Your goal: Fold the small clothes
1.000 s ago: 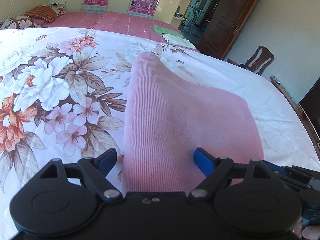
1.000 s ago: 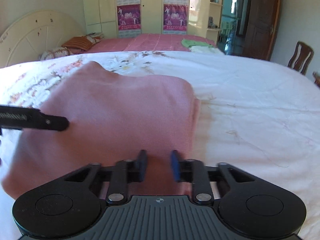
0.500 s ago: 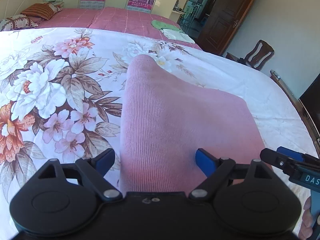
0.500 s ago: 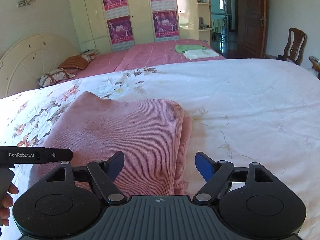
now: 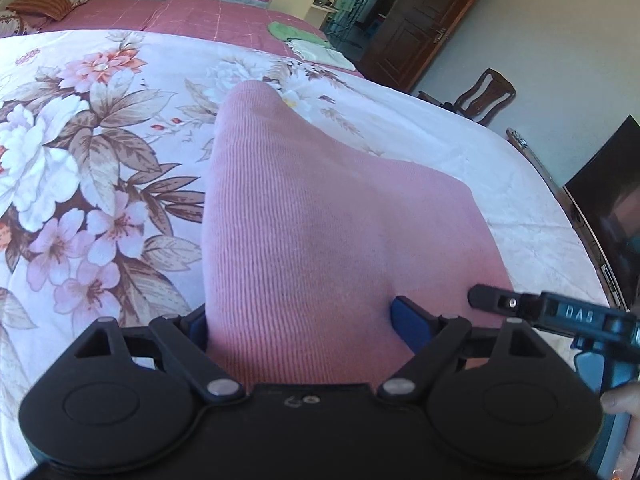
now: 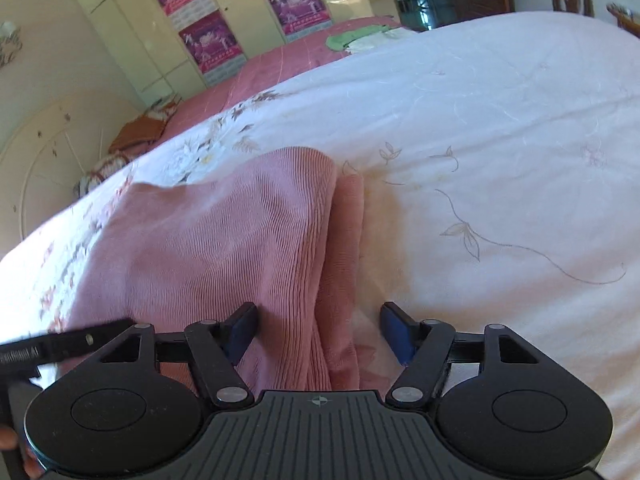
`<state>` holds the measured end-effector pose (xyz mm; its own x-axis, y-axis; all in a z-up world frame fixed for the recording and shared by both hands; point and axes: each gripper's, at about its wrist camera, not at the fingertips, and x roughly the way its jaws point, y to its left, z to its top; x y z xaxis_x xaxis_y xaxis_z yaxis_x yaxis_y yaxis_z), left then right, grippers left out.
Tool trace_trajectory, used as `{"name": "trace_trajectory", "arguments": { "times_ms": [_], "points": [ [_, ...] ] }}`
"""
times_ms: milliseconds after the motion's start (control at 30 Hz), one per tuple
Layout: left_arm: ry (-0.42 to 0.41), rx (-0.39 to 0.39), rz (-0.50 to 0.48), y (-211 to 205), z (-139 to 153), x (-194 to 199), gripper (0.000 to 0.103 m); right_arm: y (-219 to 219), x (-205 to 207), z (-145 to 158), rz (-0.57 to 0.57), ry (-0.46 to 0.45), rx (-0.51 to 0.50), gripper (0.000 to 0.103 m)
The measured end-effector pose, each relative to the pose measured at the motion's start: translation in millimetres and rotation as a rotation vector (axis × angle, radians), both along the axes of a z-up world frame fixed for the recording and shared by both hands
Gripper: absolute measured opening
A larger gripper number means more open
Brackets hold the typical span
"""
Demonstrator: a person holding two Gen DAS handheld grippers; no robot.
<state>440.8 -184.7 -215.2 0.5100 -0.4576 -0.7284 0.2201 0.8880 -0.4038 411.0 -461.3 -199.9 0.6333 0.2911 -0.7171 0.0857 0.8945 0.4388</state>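
A pink ribbed knit garment (image 5: 304,216) lies folded on the floral bedspread (image 5: 80,160). My left gripper (image 5: 302,322) is open, its blue pads on either side of the garment's near left edge. In the right wrist view the garment (image 6: 224,248) shows stacked folded layers along its right edge. My right gripper (image 6: 318,330) is open, astride that right edge at the near end. The right gripper also shows in the left wrist view (image 5: 560,314), and the left gripper's finger shows at the left of the right wrist view (image 6: 60,342).
A second bed with a pink cover (image 5: 208,16) stands behind, with green and white folded cloths (image 5: 304,40) on it. A wooden chair (image 5: 486,96), a dark door (image 5: 416,16) and a dark screen (image 5: 608,208) are at the right.
The right gripper opened from nearly shut, then tilted and moved to the garment's right edge. The left gripper stayed open and slid a little further onto the garment's left edge.
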Motion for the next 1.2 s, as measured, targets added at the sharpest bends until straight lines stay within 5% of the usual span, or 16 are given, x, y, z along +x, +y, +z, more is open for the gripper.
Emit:
{"name": "trace_trajectory", "arguments": {
  "times_ms": [67, 167, 433, 533, 600, 700, 767, 933, 1200],
  "points": [
    [-0.007, 0.0, -0.002, -2.7, 0.4, 1.2, 0.084, 0.8, 5.5, -1.0, 0.013, 0.002, 0.042, 0.035],
    [-0.013, 0.011, 0.001, -5.8, 3.6, -0.5, 0.077, 7.6, 7.7, 2.8, 0.024, -0.001, 0.016, 0.031],
    [0.008, 0.052, -0.007, -12.7, 3.3, 6.2, 0.081, -0.3, 0.0, 2.5, 0.029, -0.006, 0.035, 0.03],
    [-0.004, 0.063, -0.004, -15.9, 3.3, 4.0, 0.08, 7.4, 1.7, 5.8, 0.05, -0.004, 0.039, 0.049],
    [-0.007, 0.068, -0.002, -16.1, 4.3, 3.4, 0.077, 17.3, 3.8, 5.3, 0.064, -0.008, -0.016, 0.049],
    [-0.006, 0.076, 0.0, -17.1, 8.8, 2.4, 0.068, 22.8, 2.7, 5.3, 0.052, -0.014, -0.047, 0.043],
    [-0.015, 0.089, -0.005, -19.0, 12.7, 0.9, 0.061, 22.5, -0.1, 6.9, 0.05, -0.015, -0.028, 0.028],
    [-0.059, 0.102, -0.026, -21.9, 22.1, -4.9, 0.041, 30.1, -3.6, 12.0, 0.041, -0.036, -0.038, 0.025],
    [-0.093, 0.043, -0.026, -12.6, 31.6, -13.9, 0.033, 36.8, -7.8, 28.4, 0.045, -0.091, 0.037, 0.024]
  ]
}}
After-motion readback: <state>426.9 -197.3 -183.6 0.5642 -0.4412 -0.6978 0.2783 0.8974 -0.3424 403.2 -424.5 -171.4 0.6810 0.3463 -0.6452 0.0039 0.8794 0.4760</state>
